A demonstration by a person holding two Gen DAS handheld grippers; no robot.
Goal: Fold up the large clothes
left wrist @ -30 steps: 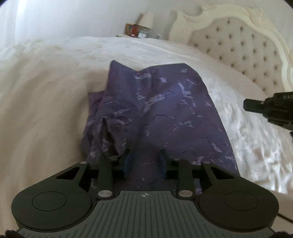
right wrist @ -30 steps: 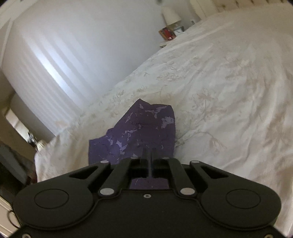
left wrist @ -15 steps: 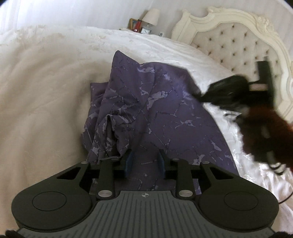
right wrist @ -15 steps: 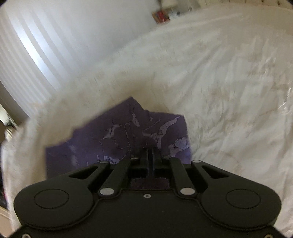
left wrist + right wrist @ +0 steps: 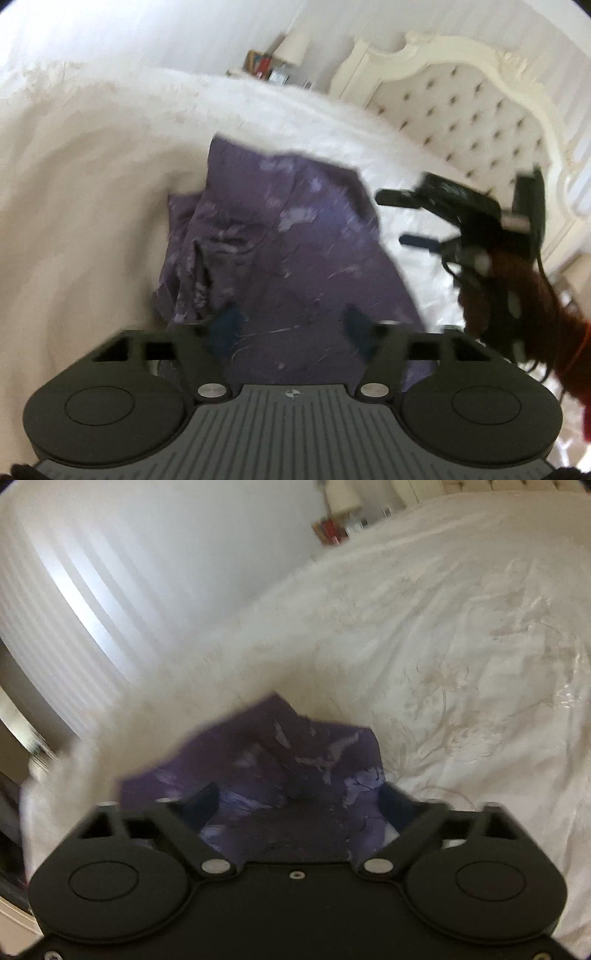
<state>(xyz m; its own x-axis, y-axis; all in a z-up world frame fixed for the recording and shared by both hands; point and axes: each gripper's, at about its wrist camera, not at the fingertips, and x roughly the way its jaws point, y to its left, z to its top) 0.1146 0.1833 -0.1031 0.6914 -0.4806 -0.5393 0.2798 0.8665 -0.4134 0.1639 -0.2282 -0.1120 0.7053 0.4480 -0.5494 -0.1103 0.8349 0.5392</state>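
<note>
A purple garment with pale marbling lies loosely folded on the white bedspread, bunched along its left side. My left gripper hovers over its near edge. Its jaws are opening and stand well apart, with cloth lying below them and nothing pinched. My right gripper, held by a hand in a dark red sleeve, is beside the garment's right edge. In the right wrist view the right gripper is opening wide over the garment, and its pads are off the cloth.
A cream tufted headboard stands at the back right. Beyond the bed is a nightstand with a lamp and books. White striped curtains fill the left of the right wrist view. The embroidered bedspread spreads out to the right.
Both grippers went from shut on the purple cloth to spread wide, letting it go. The right gripper came in from the right to the garment's edge and dropped lower.
</note>
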